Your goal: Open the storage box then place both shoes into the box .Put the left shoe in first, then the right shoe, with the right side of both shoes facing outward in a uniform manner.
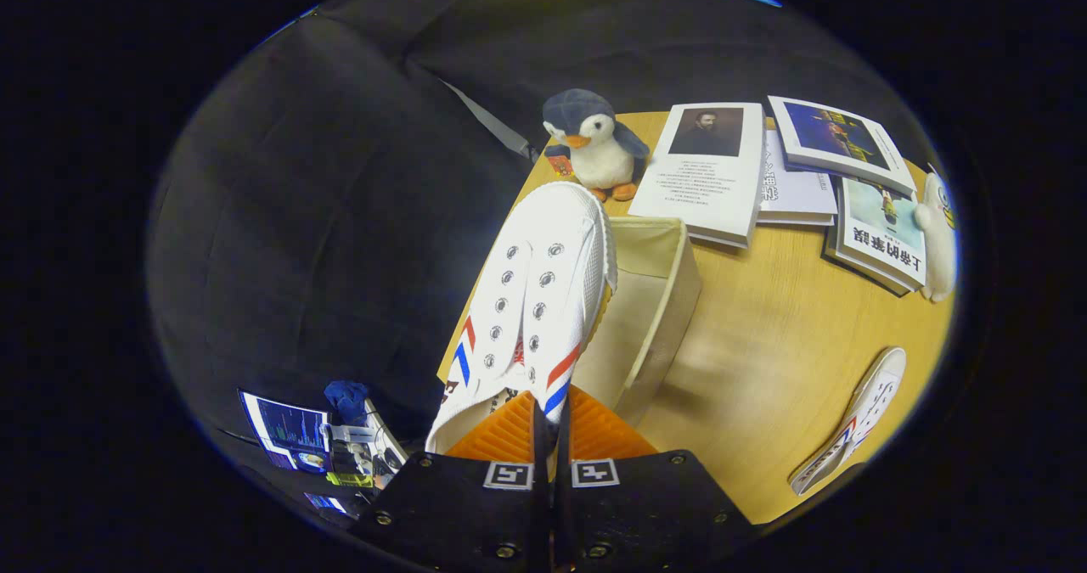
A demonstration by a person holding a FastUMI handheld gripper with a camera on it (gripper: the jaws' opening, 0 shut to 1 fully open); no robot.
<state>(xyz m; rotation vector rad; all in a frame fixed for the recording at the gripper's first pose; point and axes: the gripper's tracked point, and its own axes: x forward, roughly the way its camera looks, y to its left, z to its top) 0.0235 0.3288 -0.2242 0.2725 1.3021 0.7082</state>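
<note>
My gripper (552,416) is shut on a white canvas shoe (531,301) with red and blue stripes, pinching the edge of its collar at the heel between both fingers. The shoe hangs above the table with its toe pointing away from me, over the near-left part of the open cream fabric storage box (662,318). The box stands on the wooden table (764,361), just ahead and to the right of the fingers. The second white shoe (853,424) lies on its side on the table, far to the right of the fingers.
A plush penguin (596,142) stands beyond the box at the table's far edge. Several books (709,174) lie spread to the right of it, with a white plush toy (937,233) at the far right. Screens and gear (314,441) sit low on the left, off the table.
</note>
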